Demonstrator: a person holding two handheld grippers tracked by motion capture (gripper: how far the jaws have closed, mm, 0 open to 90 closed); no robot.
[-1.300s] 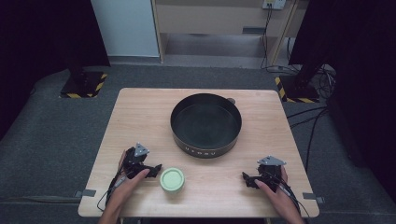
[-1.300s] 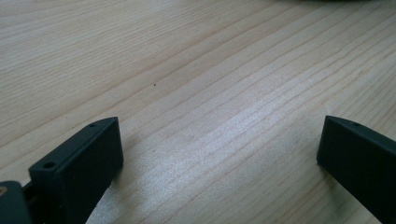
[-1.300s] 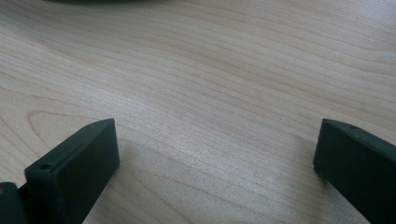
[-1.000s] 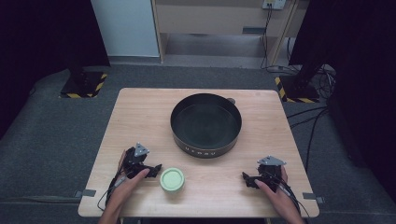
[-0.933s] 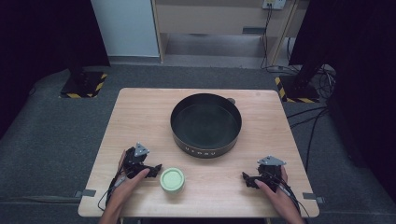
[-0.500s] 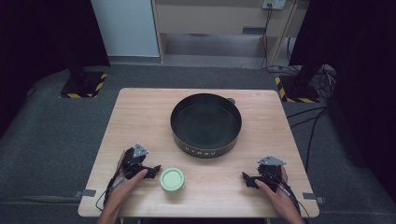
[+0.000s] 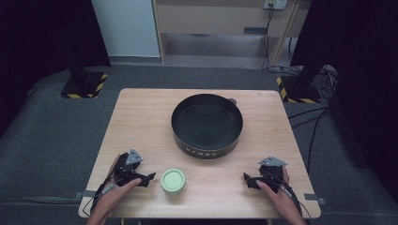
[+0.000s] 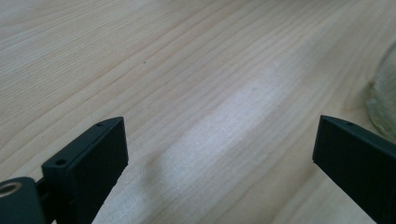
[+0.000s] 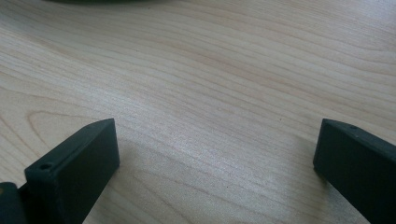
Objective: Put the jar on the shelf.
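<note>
- Left gripper (image 7: 146,177) sits low at the table's (image 7: 141,122) near-left edge, jaws spread wide with bare wood between them.
- Just to its right, the green cup (image 7: 173,181) stands upright, close to the jaw tips but not between them; in the left gripper view its rim (image 8: 385,102) peeks in beside the right-hand jaw.
- Further back, centre, the black pan (image 7: 207,125).
- Right gripper (image 7: 247,180) at the near-right edge, well apart from the cup, jaws wide over bare wood.
</note>
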